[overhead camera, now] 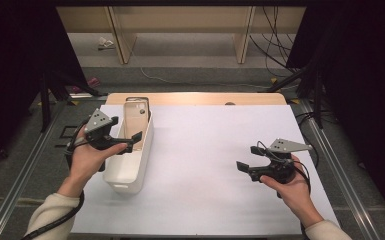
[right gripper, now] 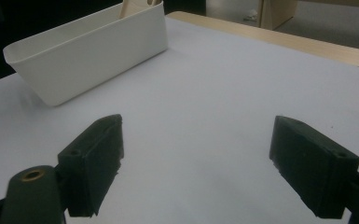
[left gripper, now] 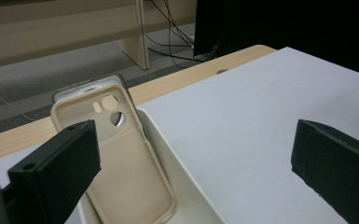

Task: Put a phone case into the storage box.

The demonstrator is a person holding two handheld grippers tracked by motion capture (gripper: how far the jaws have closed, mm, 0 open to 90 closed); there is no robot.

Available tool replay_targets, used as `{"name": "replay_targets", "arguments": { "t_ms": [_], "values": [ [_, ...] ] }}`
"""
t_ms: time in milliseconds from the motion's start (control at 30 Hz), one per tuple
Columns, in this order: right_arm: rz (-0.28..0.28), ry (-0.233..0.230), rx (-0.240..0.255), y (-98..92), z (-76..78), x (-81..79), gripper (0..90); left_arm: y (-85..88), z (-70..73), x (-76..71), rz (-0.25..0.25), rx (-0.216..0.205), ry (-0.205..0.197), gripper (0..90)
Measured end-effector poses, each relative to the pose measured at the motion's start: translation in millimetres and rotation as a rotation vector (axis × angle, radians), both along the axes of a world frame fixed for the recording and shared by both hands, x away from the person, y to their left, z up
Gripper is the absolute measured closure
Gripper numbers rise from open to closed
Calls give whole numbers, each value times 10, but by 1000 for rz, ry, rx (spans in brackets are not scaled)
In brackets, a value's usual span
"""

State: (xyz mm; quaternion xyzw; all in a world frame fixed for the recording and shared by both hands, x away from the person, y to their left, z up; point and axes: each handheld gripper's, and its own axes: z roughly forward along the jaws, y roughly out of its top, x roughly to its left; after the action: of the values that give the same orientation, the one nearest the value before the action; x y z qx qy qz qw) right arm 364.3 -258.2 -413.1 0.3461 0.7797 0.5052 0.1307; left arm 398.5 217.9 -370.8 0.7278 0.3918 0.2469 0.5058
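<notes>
A white plastic bin (overhead camera: 130,165) stands on the left part of the white sheet (overhead camera: 210,170). A beige phone case (overhead camera: 135,117) leans upright against the bin's far end, and a darker case (left gripper: 74,91) stands just behind it. My left gripper (overhead camera: 127,129) hovers over the bin's middle, open, with nothing between its jaws. In the left gripper view the beige phone case (left gripper: 130,168) lies between and beyond the left gripper (left gripper: 191,163). My right gripper (overhead camera: 247,157) is held open and empty above the sheet at the right. The right gripper view shows the bin (right gripper: 88,51) far off past the right gripper (right gripper: 196,158).
The sheet covers a wooden table whose far edge (overhead camera: 195,98) shows bare. Metal rails run along both sides of the table. Wooden furniture legs (overhead camera: 122,45) and cables (overhead camera: 272,45) are on the floor beyond.
</notes>
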Motion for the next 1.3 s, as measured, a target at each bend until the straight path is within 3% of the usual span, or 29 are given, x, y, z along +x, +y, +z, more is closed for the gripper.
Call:
{"name": "replay_targets", "arguments": {
  "t_ms": [333, 833, 967, 1300],
  "values": [
    [4, 2, 1, 1, 0, -2, 184, -117, -70, -195, -63, -7, -65, 2],
    [13, 7, 2, 3, 4, -11, 181, -192, -241, -512, -134, 38, -93, 0],
    [15, 8, 4, 3, 3, -15, 181, -179, -282, -579, -141, 70, -103, 0],
    [27, 10, 2, -12, -2, -51, 180, -93, -387, -691, -131, 54, -109, 0]
  ]
}}
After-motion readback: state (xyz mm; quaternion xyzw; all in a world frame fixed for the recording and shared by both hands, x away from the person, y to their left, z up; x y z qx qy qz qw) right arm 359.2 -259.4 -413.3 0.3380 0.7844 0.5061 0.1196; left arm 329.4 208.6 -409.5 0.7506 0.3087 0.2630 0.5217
